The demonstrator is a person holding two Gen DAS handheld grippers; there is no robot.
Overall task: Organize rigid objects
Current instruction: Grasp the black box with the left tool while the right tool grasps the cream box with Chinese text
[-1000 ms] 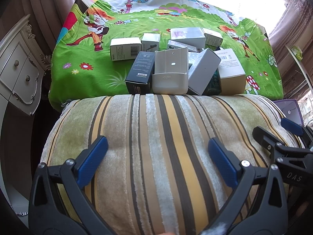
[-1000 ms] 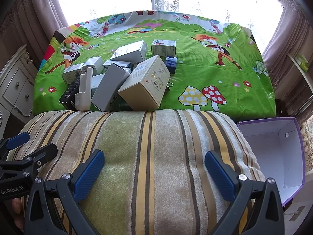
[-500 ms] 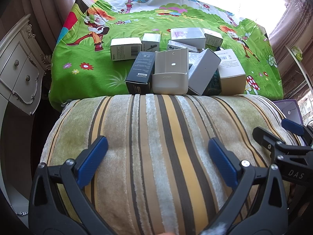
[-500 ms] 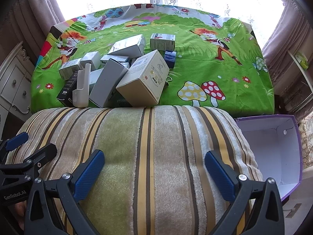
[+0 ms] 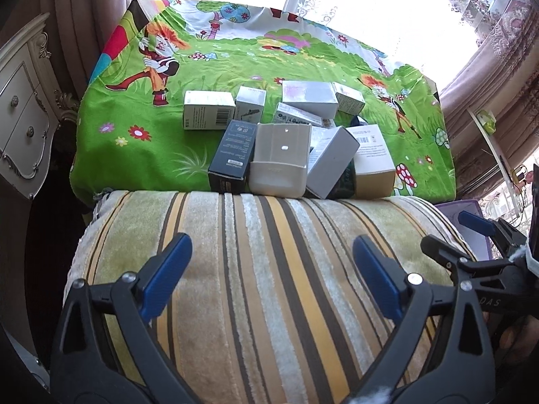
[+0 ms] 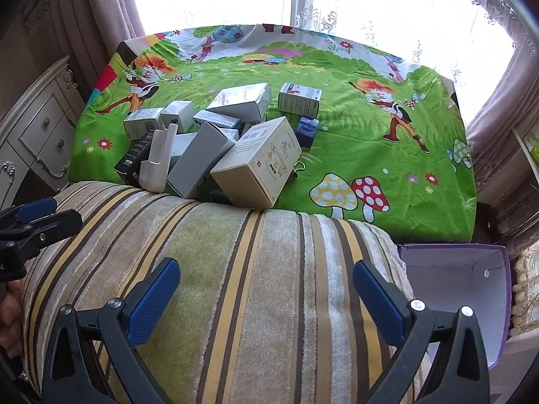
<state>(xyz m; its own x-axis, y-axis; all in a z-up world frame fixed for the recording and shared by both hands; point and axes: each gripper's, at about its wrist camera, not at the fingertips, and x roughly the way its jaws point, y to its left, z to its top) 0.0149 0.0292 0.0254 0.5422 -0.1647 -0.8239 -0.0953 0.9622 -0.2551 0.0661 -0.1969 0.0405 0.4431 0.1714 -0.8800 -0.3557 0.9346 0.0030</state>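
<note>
You see a striped plush cushion (image 6: 235,286) in olive, cream, yellow and brown. Beyond it, a bright green cartoon-printed cloth (image 6: 353,134) shows red and yellow spotted mushrooms. White, grey and beige cardboard boxes (image 5: 293,128) sit beside one black box (image 5: 232,155). The open purple-edged box (image 6: 454,286) is white inside.

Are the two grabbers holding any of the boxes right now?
No, nothing is held. The left gripper and right gripper both have open jaws over the striped cushion. The boxes sit untouched on the green cloth.

The striped cushion (image 6: 235,269) lies bare; the boxes (image 6: 215,134) crowd its far edge, and green cloth (image 6: 370,155) beside them is free.
</note>
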